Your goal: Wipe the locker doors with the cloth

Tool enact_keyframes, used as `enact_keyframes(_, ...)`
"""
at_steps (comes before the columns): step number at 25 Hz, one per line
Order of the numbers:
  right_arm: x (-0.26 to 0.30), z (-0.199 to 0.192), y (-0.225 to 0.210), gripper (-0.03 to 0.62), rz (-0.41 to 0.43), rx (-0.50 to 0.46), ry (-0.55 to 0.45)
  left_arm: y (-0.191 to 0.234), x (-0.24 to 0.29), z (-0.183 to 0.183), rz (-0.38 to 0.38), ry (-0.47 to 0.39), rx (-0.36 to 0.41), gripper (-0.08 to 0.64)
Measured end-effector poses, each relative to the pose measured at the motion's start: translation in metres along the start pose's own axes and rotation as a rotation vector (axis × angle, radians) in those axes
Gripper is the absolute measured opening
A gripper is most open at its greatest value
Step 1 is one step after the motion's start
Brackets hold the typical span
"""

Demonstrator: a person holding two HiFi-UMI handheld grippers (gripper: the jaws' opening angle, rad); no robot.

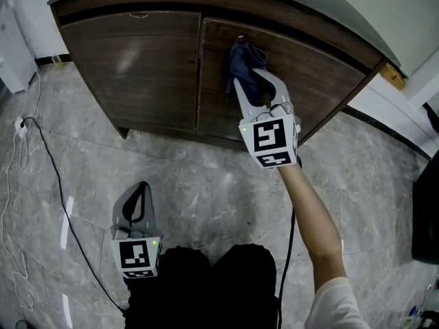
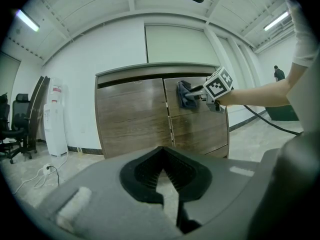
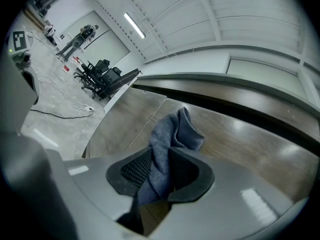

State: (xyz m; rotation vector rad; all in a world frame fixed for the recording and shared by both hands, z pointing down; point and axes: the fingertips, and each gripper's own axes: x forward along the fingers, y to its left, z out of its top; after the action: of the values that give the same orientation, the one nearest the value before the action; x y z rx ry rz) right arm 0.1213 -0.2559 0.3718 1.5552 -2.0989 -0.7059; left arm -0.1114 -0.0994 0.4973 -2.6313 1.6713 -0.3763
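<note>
From the head view, the right hand-held gripper (image 1: 248,82) was stretched out level at the locker (image 1: 164,125), its jaws clamped on the dark blue cloth (image 1: 244,62). The cloth was bunched against the upper left corner of the right door (image 1: 312,81), just beside the seam with the left door (image 1: 134,64). I judged the wiping of that right door to be under way, with most of its panel and the whole left door yet to cover. The left hand-held gripper (image 1: 140,192) hung low and near, over the grey floor (image 1: 206,177), well apart from the locker. A black cable (image 1: 63,201) trailed across the floor on the left.

In the left gripper view, that gripper's jaws were closed on nothing, only floor showing past them. Far off, the cloth sat high on the right door. A white water dispenser (image 2: 55,121) stood left of the locker, apart from it.

In the right gripper view, the cloth ran between the ribbed pads and flopped forward onto the wood. The overhanging top (image 3: 235,86) ran close above.

The next move would call for steady pressure and strokes down and to the right. There was open door below. The overhang above and the seam on the left were the edges likely to snag the cloth.
</note>
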Motion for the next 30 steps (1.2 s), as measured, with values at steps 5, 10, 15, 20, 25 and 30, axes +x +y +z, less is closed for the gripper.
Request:
enact_keyframes(5, 0.003, -0.019, 0.019, 0.112, 0.019, 0.006, 0.02, 0.0, 0.0, -0.002, 0.0, 0.004, 0.002, 0.002)
enact_keyframes(10, 0.006, -0.049, 0.045, 0.112, 0.046, 0.028, 0.074, 0.0, 0.0, -0.003, 0.0, 0.009, 0.003, 0.002)
enact_keyframes(15, 0.01, -0.081, 0.076, 0.11, 0.094, 0.022, 0.121, 0.002, 0.0, -0.007, -0.003, 0.024, -0.005, 0.002)
enact_keyframes(20, 0.015, -0.105, 0.103, 0.11, 0.136, 0.021, 0.148, 0.003, -0.001, -0.013, 0.004, 0.051, -0.004, 0.002)
enact_keyframes(25, 0.018, -0.129, 0.129, 0.11, 0.18, -0.003, 0.179, 0.002, 0.001, -0.012, 0.0, 0.046, -0.001, 0.002)
enact_keyframes(30, 0.022, -0.151, 0.154, 0.11, 0.22, -0.001, 0.217, 0.004, 0.003, -0.014, 0.002, 0.05, 0.002, 0.002)
